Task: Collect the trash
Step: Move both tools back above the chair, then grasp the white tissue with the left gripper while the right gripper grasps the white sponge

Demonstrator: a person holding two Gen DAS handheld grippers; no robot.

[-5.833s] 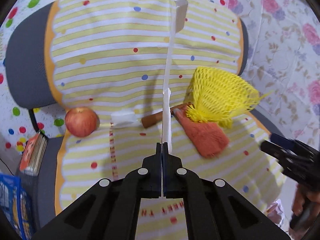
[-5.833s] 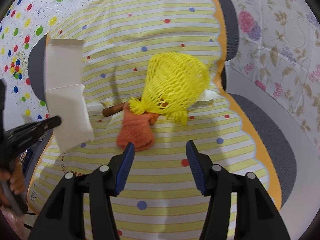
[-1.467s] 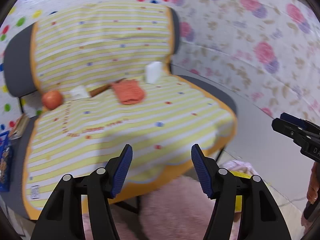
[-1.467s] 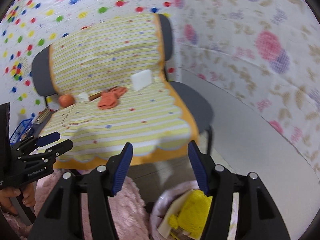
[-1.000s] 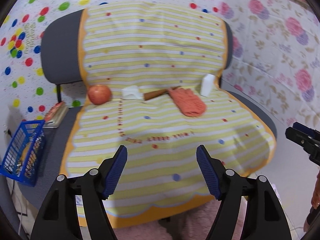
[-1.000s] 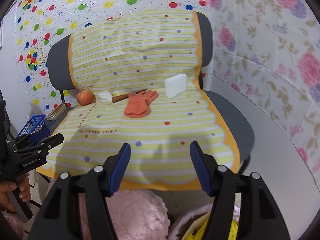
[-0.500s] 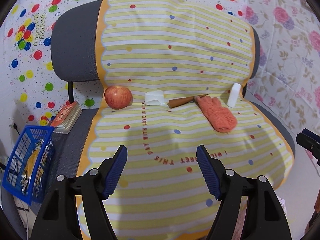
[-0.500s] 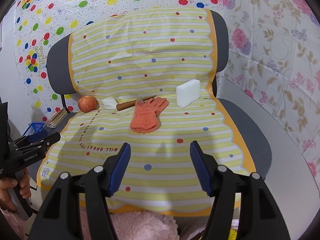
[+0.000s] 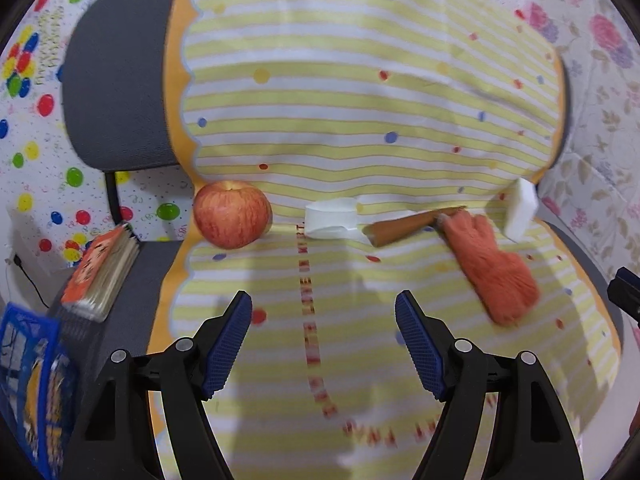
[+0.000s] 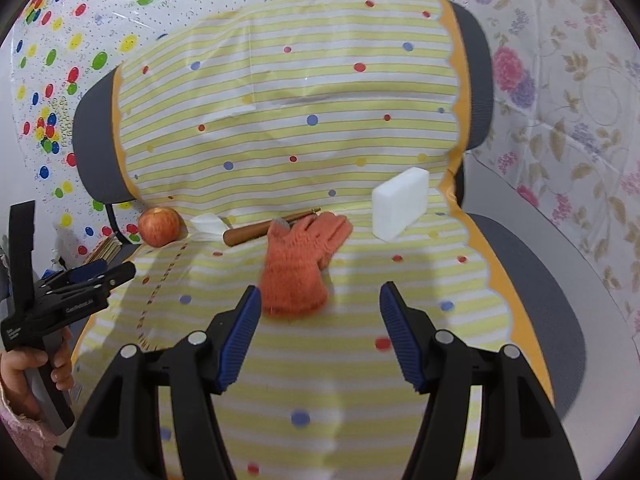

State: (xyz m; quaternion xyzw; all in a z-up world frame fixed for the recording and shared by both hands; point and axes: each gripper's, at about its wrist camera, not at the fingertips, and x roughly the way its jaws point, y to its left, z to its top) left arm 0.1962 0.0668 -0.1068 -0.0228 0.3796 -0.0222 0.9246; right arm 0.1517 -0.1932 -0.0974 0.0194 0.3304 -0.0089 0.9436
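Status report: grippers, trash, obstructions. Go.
Left gripper and right gripper open, empty. White scrap on seat between apple and stick. Nothing blocking it.

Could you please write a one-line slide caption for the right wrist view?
Open right gripper hovers above a striped seat cover holding an orange glove, white block, apple and brown stick.

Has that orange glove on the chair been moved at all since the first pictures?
No. The orange glove lies where it did, its fingers beside the brown stick. Only the yellow net that covered it is gone.

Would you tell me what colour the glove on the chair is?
Orange glove, clearest in the right wrist view.
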